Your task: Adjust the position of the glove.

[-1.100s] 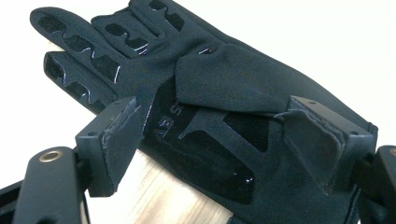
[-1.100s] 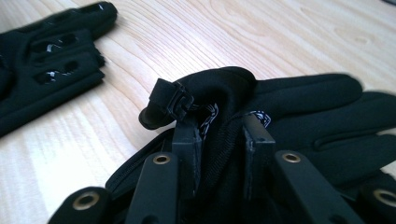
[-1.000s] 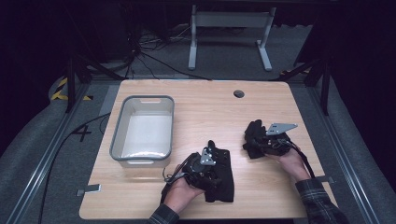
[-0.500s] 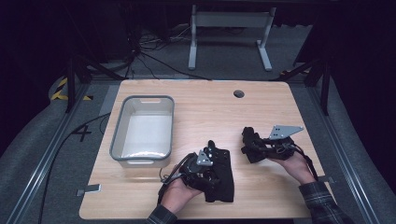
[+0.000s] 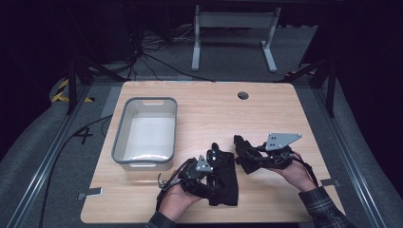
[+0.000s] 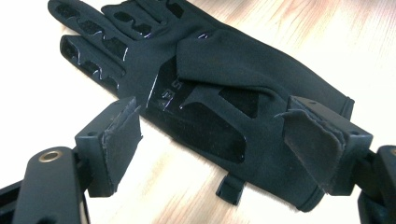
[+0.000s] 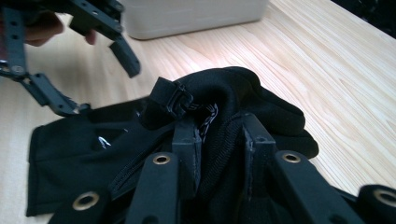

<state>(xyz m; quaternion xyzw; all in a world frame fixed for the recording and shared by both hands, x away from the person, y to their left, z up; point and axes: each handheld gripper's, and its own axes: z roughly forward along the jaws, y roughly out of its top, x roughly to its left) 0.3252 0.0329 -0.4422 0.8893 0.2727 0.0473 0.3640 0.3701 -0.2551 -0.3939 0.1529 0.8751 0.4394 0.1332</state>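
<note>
High view shows two black gloves close to the near edge of the tabletop (image 5: 285, 109), a little right of its middle. One glove (image 5: 227, 183) lies flat with its long axis running from the near edge toward the far edge; in the left gripper view its fingers point away from the camera, its cuff comes nearest, and a small pull tab sticks out at the cuff edge. The left gripper (image 5: 215, 161) hangs over this glove with its jaws spread wide, one pad on each side of the palm, and I cannot tell whether either pad touches the fabric. The second glove (image 7: 243, 100) is bunched into a lump just right of the first, so its direction is hard to make out. The right gripper (image 7: 219, 140) has its jaws nearly together, pinching a fold of that bunched fabric. A grey bin (image 5: 145, 133) sits near the left edge, well apart from both gloves.
</note>
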